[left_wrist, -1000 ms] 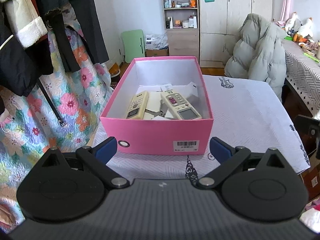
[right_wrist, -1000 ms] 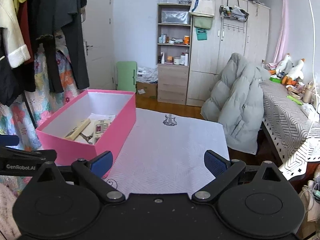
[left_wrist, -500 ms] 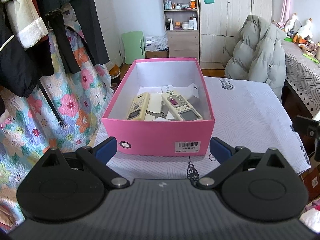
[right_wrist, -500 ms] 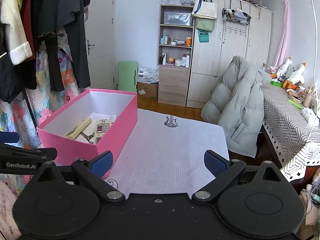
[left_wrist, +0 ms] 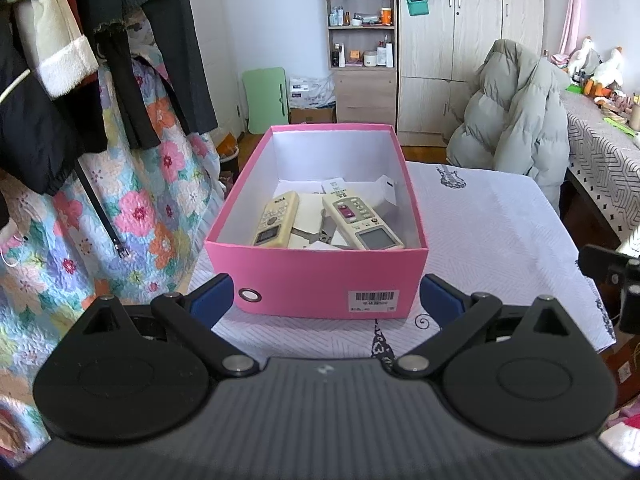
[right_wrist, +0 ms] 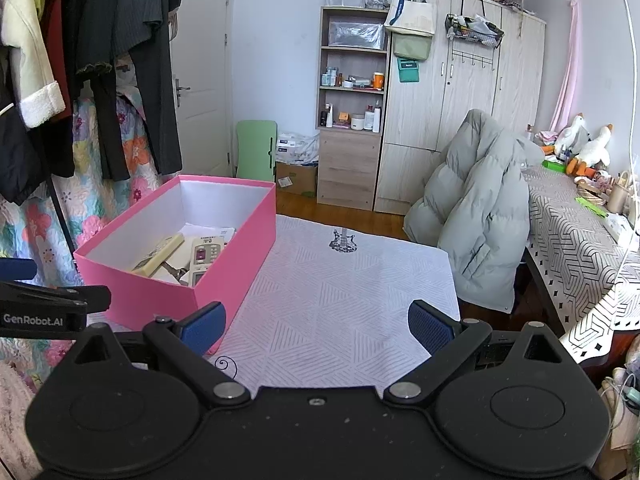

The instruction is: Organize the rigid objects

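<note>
"GenRobot.AI" marks the left gripper (right_wrist: 52, 312); both grippers' fingers (left_wrist: 210, 300) spread, empty, facing pink box (left_wrist: 316, 280).

"GenRobot.AI" printed on left gripper (right_wrist: 44, 312) at 9 o'clock in right view; barcode sticker (left_wrist: 374, 300) on pink box (left_wrist: 312, 284) unreadable.

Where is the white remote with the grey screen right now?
In the left wrist view the white remote lies inside the pink box, on its right half, beside the yellowed remote.
</note>
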{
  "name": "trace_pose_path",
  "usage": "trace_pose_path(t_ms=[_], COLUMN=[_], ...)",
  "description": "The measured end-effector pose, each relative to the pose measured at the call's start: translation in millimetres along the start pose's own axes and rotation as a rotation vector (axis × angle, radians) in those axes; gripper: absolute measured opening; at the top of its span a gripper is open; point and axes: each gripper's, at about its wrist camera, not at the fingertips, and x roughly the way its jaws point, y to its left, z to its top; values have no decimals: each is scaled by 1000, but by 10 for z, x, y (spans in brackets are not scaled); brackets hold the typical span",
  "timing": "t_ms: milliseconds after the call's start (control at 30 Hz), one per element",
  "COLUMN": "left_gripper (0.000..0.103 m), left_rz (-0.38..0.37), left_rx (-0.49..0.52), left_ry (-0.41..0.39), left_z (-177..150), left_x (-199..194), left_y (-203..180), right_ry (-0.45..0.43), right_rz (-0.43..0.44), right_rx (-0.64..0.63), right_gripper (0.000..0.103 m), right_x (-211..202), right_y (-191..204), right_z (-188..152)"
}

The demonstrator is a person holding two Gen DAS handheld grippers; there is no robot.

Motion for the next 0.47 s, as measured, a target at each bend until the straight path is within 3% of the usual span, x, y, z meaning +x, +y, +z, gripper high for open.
trace_pose_path(t_ms=[467], left_gripper=[102], left_rz=[-4], left_rx=[-3], left_ry=[-14], left_z=[23], left_x=[-18], left_y=[18], right_ry=[17], right_rz=[3], right_rx=[-5], right_gripper=[99], right_x=[41], right_y=[3], right_z=[2])
